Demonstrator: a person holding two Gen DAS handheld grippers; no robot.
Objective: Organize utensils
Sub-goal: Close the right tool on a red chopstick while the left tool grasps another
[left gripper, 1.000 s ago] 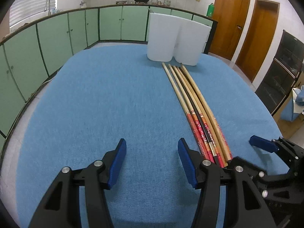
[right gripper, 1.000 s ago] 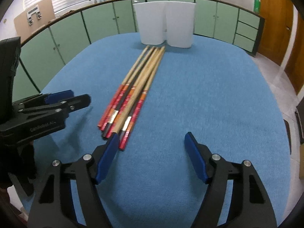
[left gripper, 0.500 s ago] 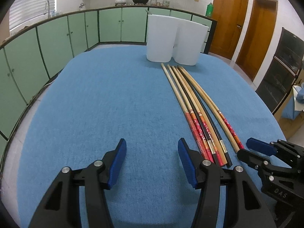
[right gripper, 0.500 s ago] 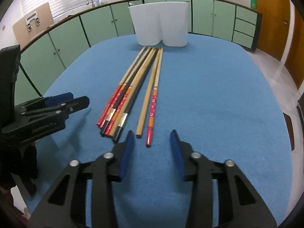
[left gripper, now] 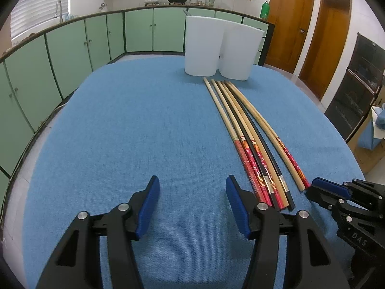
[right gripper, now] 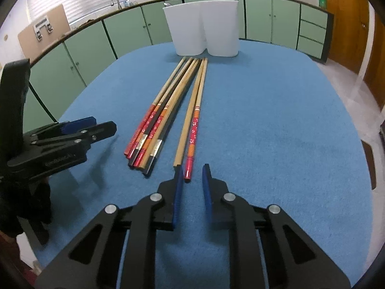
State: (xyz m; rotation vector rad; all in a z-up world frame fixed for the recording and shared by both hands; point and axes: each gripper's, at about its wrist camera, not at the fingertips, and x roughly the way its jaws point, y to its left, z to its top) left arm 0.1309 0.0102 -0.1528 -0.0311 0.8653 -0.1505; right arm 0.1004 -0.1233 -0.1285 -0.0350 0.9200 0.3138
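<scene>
Lying lengthwise toward twin white plastic bins (right gripper: 204, 29): red-handled wooden chopstick (right gripper: 195, 130), butt between closing right gripper (right gripper: 192, 183), unpinched; left gripper (left gripper: 192, 202) half-open, empty.

Long wooden chopsticks (right gripper: 166, 110) with red-patterned handles lie flat on the blue bench (right gripper: 276, 125), two (right gripper: 192, 120) set slightly apart, tips toward two white containers (right gripper: 204, 31).

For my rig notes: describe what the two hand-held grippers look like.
Both match: the left hand-held gripper and the right hand-held gripper have black skeletal plastic arms with triangular cutouts, silver pivot bolts and flat blue pads. Embossed lettering shows on their sides. No cables or sleeves are visible.
</scene>
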